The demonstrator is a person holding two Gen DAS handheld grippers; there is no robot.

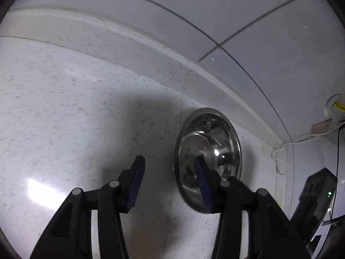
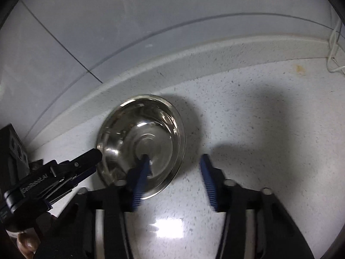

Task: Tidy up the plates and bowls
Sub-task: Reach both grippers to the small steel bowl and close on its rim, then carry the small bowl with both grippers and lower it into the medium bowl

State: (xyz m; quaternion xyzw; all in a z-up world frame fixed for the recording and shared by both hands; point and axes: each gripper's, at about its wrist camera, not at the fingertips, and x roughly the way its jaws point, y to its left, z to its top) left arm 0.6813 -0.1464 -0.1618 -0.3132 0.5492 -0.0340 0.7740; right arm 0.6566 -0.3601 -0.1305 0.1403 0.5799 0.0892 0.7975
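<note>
Here, both grippers converge on one steel bowl (image 2: 141,144) near the countertop's (image 2: 258,129) back edge.
Left gripper (image 1: 169,181) and right gripper (image 2: 175,172) stand open, empty — each apparently straddling its rim, ready for lifting.

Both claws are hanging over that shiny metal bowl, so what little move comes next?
Probably lower the right claw so its open fingers straddle the steel bowl's near rim, then close. One finger already hangs over the bowl, the other outside it, and nothing is gripped.
</note>
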